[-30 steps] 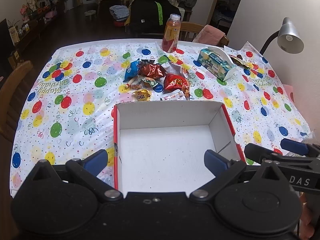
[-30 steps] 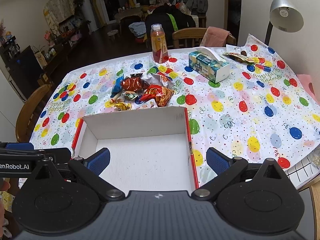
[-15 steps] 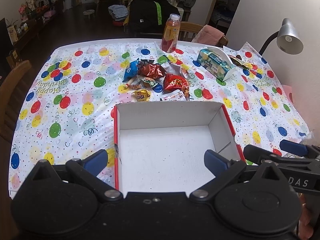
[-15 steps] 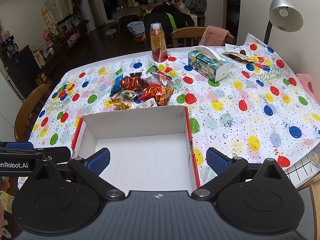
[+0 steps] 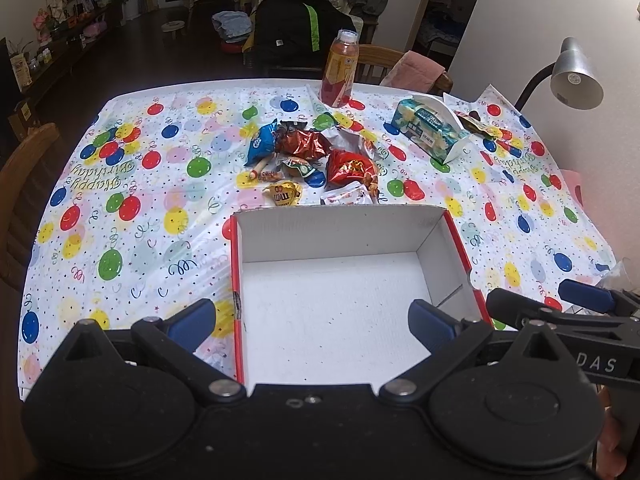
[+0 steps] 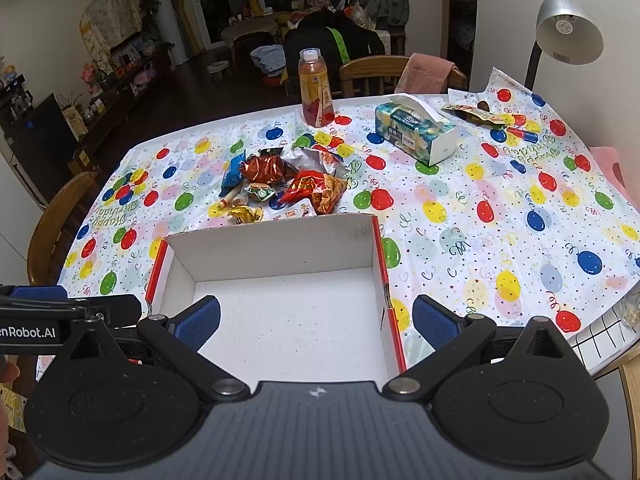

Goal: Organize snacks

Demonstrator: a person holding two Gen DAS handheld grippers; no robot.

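The snacks (image 5: 316,164) are heaped loose on the tabletop (image 5: 132,240) just beyond the far wall of the empty box (image 5: 340,312); nothing has been packed; the left claw (image 5: 312,320) and right claw (image 6: 316,322) are held apart and empty over the box; a forward reach to a packet is called for next.

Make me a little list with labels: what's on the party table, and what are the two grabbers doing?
box: open, empty, white inside, red edges
snacks: loose pile just beyond the box
bottle: upright, far edge
tissue box: right of the snacks
lamp: far right
left gripper: open, holding nothing
right gripper: open, holding nothing
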